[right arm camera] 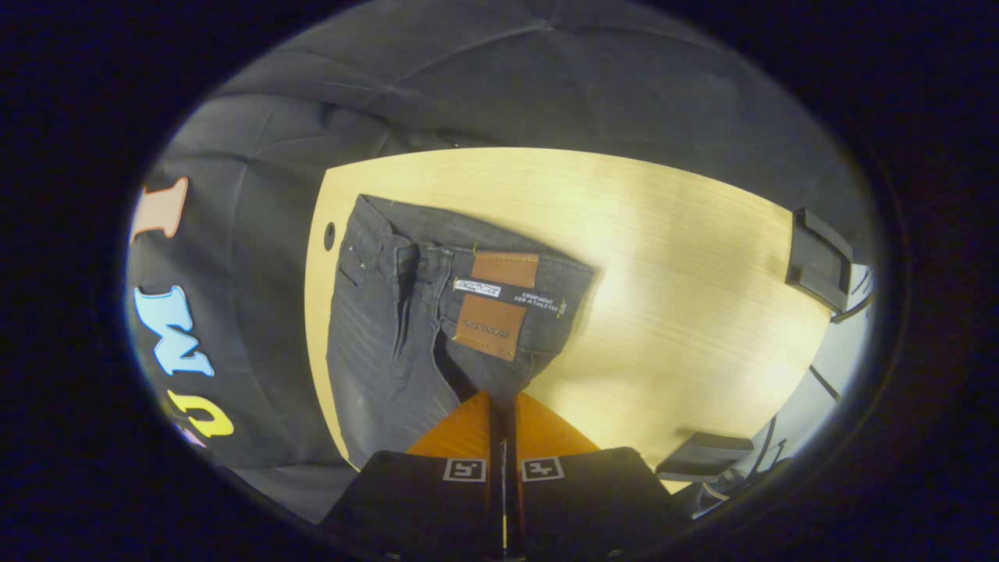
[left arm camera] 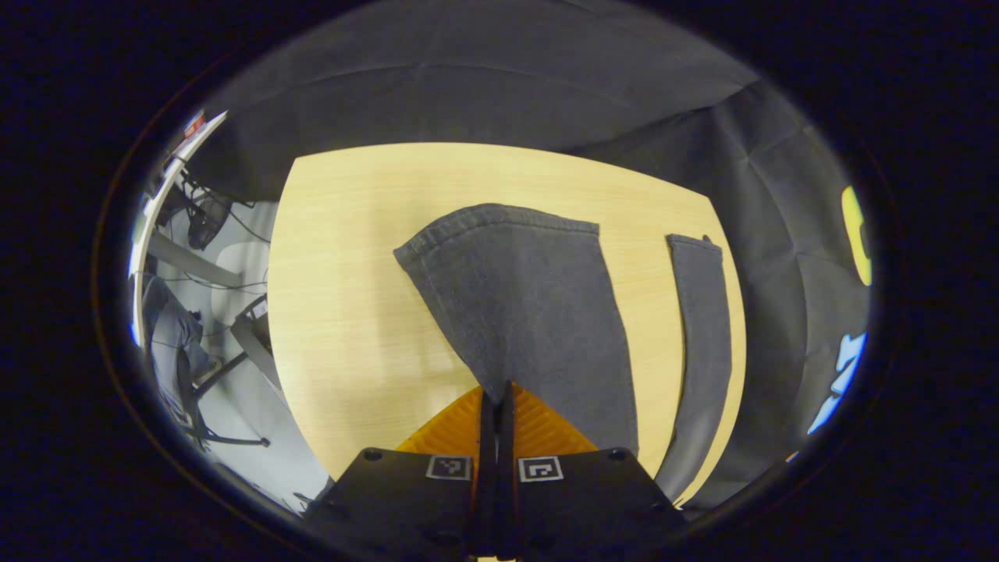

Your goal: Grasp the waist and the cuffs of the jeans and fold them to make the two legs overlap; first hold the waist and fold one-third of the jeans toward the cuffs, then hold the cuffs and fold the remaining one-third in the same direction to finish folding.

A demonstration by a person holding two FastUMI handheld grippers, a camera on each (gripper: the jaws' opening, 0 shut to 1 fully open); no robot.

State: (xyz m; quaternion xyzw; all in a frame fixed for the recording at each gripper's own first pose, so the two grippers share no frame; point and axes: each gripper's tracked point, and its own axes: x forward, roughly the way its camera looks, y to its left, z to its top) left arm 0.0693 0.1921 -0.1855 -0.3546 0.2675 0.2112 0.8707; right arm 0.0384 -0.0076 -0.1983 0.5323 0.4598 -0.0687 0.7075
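Observation:
The dark grey jeans lie on a light wooden table [left arm camera: 351, 273]. In the left gripper view one leg [left arm camera: 538, 312] stretches away from me, its hemmed cuff [left arm camera: 499, 218] at the far end. My left gripper [left arm camera: 496, 390] is shut on this leg's near part. The other leg [left arm camera: 702, 328] lies along the table's right edge. In the right gripper view the waist [right arm camera: 390, 328], with its brown leather patch [right arm camera: 492, 304], lies rumpled near the table's left side. My right gripper [right arm camera: 502, 398] is shut on the waist fabric just below the patch.
The booth's black cloth wall [right arm camera: 499, 86] hangs behind the table. Two black clamp-like blocks [right arm camera: 818, 257] [right arm camera: 702, 457] sit on the table's right edge in the right gripper view. A small round hole [right arm camera: 328, 235] lies in the table beside the waist. Cables and stand legs [left arm camera: 195, 336] are on the floor to the left.

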